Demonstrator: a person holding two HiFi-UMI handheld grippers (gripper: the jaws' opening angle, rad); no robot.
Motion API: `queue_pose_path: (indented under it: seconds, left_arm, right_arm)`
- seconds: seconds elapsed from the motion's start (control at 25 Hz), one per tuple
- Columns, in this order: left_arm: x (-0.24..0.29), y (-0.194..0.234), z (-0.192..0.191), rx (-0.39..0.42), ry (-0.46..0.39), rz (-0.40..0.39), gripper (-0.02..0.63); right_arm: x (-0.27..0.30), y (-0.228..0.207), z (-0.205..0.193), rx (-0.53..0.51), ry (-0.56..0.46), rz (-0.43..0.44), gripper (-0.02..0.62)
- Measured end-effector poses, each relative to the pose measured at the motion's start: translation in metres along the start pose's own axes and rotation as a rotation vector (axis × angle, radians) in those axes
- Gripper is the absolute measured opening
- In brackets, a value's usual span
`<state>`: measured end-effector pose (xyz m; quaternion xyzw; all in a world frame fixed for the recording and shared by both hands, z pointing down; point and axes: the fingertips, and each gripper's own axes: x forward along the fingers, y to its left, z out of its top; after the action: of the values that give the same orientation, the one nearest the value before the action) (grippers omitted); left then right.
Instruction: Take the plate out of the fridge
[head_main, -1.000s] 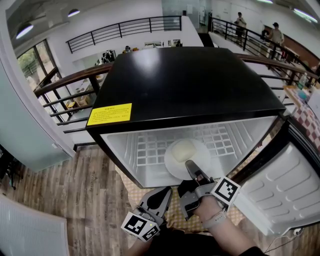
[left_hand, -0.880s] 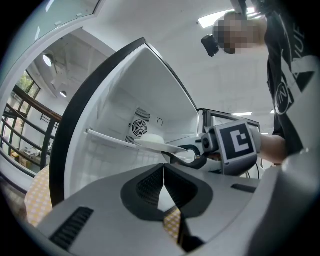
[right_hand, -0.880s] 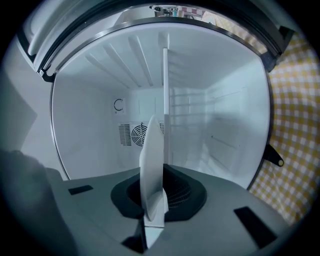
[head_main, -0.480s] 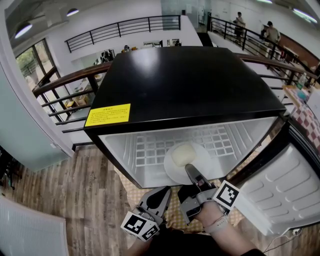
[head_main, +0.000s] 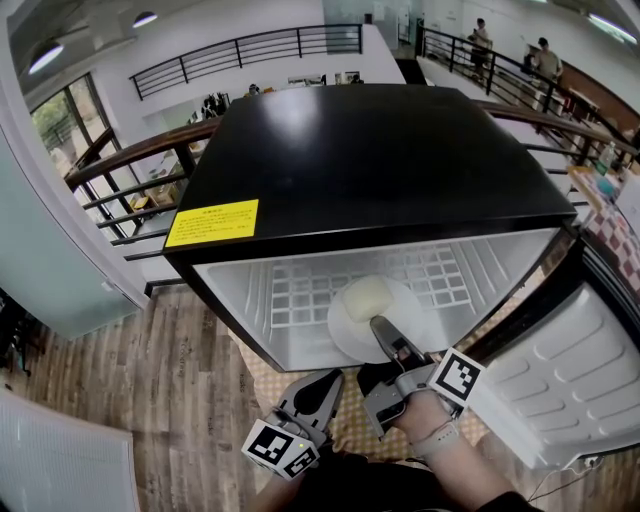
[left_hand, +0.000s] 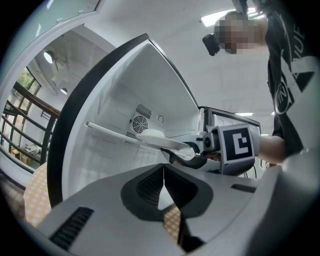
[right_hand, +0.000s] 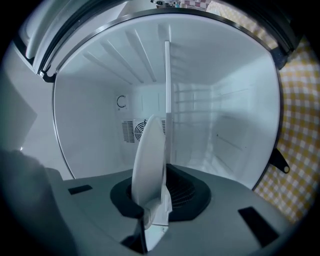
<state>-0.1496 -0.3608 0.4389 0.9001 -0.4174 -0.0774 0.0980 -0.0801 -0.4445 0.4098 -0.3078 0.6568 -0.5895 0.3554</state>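
A white plate (head_main: 352, 322) carrying a pale lump of food (head_main: 366, 297) lies on the wire shelf (head_main: 300, 298) inside the open black-topped fridge (head_main: 370, 170). My right gripper (head_main: 385, 337) is shut on the plate's near rim. In the right gripper view the plate (right_hand: 149, 160) stands edge-on between the pads of that gripper (right_hand: 152, 212). My left gripper (head_main: 326, 388) hangs lower, outside the fridge mouth, shut and empty. From the left gripper view, the plate (left_hand: 161, 143) juts out of the fridge beyond the left gripper (left_hand: 164, 184).
The fridge door (head_main: 565, 370) stands swung open at the right. A yellow checked mat (head_main: 350, 425) lies under the fridge front on the wood floor (head_main: 170, 390). Railings (head_main: 130, 170) run behind the fridge. People walk far off at the upper right.
The right gripper stays clamped on the plate's rim with hardly any shift. The left gripper has not moved.
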Motion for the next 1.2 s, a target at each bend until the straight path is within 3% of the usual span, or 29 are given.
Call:
queue_pose_path:
  seconds: [0.96,1.2]
  left_arm:
    - [-0.019,-0.002,0.006,0.019,-0.004,0.021,0.009]
    - [-0.05,0.003,0.008,0.012,-0.013,0.079,0.009]
  right_arm:
    - [-0.01,0.0,-0.005,-0.01,0.024,0.052,0.043]
    - [-0.022,0.002,-0.022,-0.02,0.052,0.075,0.043]
